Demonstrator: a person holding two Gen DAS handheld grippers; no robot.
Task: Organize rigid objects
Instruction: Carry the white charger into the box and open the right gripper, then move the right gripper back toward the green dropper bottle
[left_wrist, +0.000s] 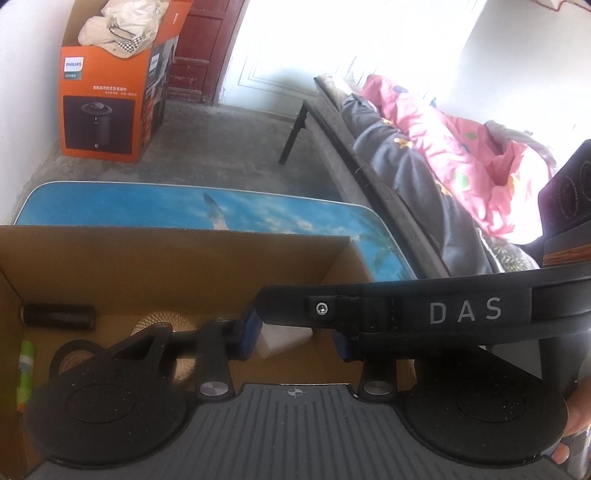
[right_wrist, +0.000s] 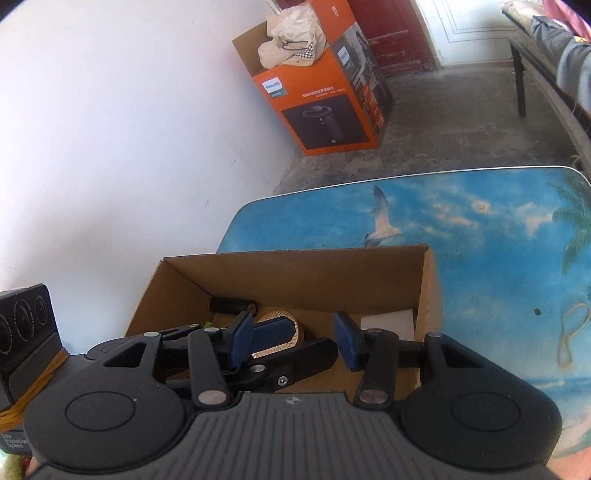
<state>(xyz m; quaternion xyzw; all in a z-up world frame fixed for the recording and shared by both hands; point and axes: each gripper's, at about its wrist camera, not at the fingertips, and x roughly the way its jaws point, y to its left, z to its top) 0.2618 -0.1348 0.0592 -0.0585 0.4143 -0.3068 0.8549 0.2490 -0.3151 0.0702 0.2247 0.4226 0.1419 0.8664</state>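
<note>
The left gripper's (left_wrist: 295, 339) jaws stand spread inside the cardboard box (left_wrist: 155, 258), a white block (left_wrist: 284, 338) lying between the blue pads (left_wrist: 247, 339) but touching neither. The right gripper's (right_wrist: 293, 339) jaws are spread too, empty, with one of the left gripper's fingers crossing between them. Around them on the box floor lie a gold disc (left_wrist: 162, 321), a tape roll (left_wrist: 74, 360), a dark spool (left_wrist: 57, 314) and a green tube (left_wrist: 26, 365). The box sits on a sky-printed worktop (right_wrist: 480, 229). Beyond, an orange carton (left_wrist: 107, 99) stands on the floor.
</note>
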